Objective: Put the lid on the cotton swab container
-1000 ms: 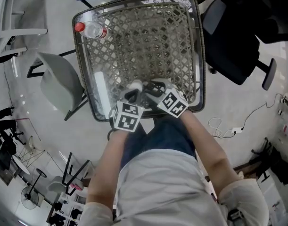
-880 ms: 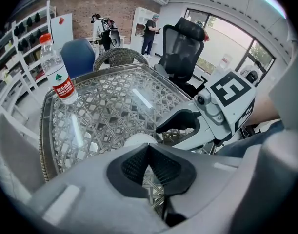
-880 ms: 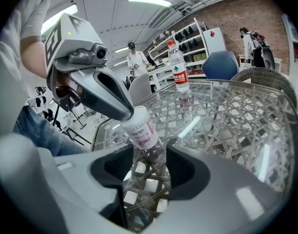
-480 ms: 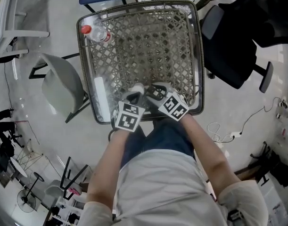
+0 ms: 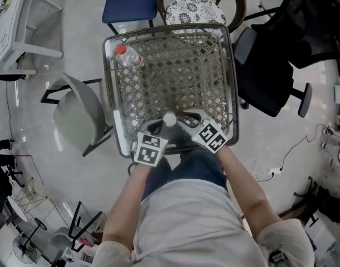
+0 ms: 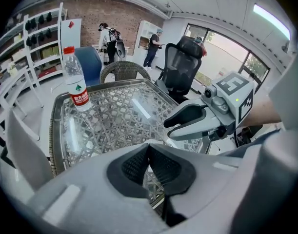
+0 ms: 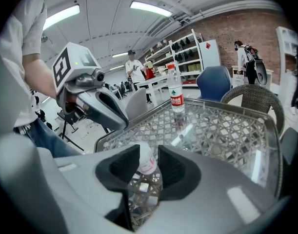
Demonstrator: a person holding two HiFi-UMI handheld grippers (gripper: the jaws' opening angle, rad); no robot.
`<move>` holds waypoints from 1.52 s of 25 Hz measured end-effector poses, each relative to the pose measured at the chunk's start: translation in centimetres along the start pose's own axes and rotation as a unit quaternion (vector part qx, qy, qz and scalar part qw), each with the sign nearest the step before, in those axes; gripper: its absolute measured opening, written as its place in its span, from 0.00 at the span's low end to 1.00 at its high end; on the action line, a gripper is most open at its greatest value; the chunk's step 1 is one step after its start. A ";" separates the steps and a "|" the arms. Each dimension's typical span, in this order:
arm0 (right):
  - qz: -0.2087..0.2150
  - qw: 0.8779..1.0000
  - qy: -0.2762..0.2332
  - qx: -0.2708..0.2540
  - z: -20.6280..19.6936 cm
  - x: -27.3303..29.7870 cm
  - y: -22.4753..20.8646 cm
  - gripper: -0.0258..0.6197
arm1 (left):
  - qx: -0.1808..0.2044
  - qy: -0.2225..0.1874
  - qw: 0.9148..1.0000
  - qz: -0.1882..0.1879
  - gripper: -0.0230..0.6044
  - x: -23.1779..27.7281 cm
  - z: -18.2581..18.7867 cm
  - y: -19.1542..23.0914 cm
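The cotton swab container (image 7: 148, 164) is a small white tub with a pink label. It sits between the pads of my right gripper (image 7: 149, 156), whose jaws have just been closing and now press its sides. From the head view its round white top (image 5: 169, 118) shows between the two grippers at the near edge of the glass table (image 5: 109, 93). My left gripper (image 5: 156, 128) is beside it on the left, with its jaws (image 6: 149, 149) shut and nothing visible between them. I see no separate lid. In the left gripper view the right gripper (image 6: 169, 126) reaches in from the right.
A water bottle (image 5: 128, 57) with a red cap stands at the table's far left corner. Around the table are a grey chair (image 5: 75, 113) on the left, a black office chair (image 5: 264, 71) on the right, and a blue chair (image 5: 131, 1) and a wicker chair (image 5: 200, 7) beyond.
Both grippers have risen at the near edge of the table. The white container's top now looks larger and sits between them, nearer the right gripper.
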State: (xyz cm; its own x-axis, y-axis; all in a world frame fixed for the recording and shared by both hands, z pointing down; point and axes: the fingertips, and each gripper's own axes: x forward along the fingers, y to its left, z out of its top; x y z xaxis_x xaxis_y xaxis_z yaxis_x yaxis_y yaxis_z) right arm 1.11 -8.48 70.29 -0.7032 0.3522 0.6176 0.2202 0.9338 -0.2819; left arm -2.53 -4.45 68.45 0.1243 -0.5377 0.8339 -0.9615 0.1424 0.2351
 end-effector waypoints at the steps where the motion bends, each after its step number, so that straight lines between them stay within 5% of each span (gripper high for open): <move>1: -0.005 1.000 -0.004 -0.003 0.8 -0.3 0.2 0.22 | -0.005 -0.007 1.000 -0.003 0.05 -0.7 0.2 0.4; 8: -0.040 0.999 -0.031 -0.002 6.2 -2.1 0.7 0.05 | -0.017 -0.063 0.998 -0.002 0.05 -5.4 1.8 3.2; 22: -0.067 0.993 -0.093 -0.009 17.1 -8.1 3.7 0.05 | -0.024 -0.159 0.987 0.012 0.05 -16.9 6.6 5.8; 28: -0.084 0.986 -0.139 -0.034 21.8 -11.1 6.0 0.05 | -0.014 -0.222 0.975 0.027 0.05 -22.5 8.7 6.6; 38: -0.094 0.966 -0.238 -0.035 29.3 -17.0 10.2 0.05 | 0.005 -0.337 0.940 0.049 0.05 -33.3 12.0 6.0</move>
State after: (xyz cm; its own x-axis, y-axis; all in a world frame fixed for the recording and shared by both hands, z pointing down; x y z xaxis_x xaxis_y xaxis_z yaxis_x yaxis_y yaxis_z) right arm -4.52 -6.77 35.37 -0.9629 0.1226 0.2405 0.0912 0.9863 -0.1377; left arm -15.34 4.36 36.08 -0.1460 -0.9274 0.3445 -0.9628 0.2133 0.1661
